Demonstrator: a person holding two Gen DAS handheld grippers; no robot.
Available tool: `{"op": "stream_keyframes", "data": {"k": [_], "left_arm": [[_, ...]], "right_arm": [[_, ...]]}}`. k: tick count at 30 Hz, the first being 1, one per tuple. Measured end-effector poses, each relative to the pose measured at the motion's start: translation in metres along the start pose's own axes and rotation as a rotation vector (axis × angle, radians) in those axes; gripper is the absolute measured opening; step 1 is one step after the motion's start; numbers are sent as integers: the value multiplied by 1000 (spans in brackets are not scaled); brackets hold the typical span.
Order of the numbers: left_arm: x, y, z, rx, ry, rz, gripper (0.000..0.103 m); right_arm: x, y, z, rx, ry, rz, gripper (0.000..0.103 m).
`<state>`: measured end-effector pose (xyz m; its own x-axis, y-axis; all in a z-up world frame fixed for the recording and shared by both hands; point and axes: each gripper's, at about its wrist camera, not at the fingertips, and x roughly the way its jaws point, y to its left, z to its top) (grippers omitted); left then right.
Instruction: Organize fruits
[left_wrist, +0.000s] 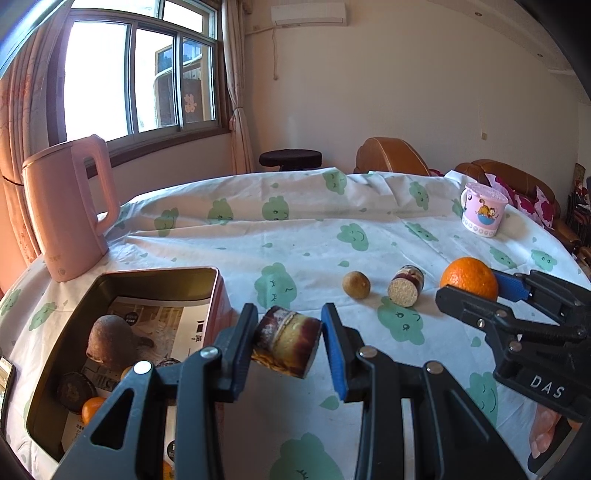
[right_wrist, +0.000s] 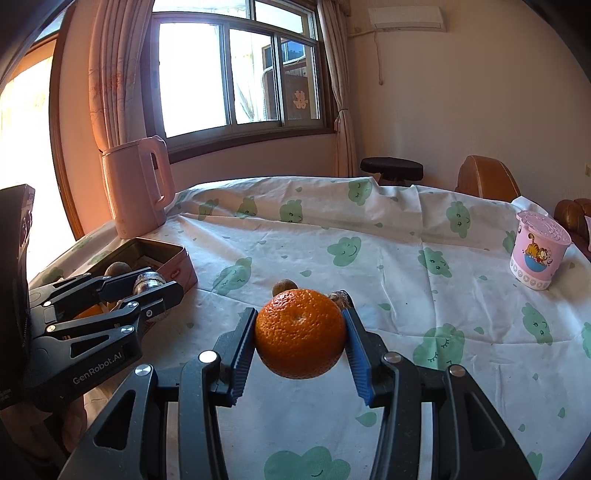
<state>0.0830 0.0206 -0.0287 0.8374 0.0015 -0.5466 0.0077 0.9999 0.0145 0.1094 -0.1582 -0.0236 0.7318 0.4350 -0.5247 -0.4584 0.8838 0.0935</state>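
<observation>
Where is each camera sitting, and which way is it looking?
Left wrist: sits on the left tool, looks across the table toward the window; shows its fingers gripping a small roll, plus the right tool.
Right wrist: sits on the right tool, looks the same way; shows its fingers gripping the orange, plus the left tool.
Shared: kettle, tin, cup.

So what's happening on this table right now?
A person is sorting fruit with a handheld gripper in each hand. The left gripper is shut on a short brown cylindrical piece, held just beside the open tin, which already contains a few items. The right gripper is shut on an orange, lifted off the tablecloth. A small brown fruit and another cylindrical piece still lie on the cloth.
</observation>
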Motion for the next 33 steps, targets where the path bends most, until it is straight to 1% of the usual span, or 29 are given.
{"op": "stream_keyframes", "data": {"k": [33], "left_arm": [[-26, 6, -4, -39, -136, 20, 37]], "right_arm": [[-16, 3, -1, -13, -85, -21, 48]]}}
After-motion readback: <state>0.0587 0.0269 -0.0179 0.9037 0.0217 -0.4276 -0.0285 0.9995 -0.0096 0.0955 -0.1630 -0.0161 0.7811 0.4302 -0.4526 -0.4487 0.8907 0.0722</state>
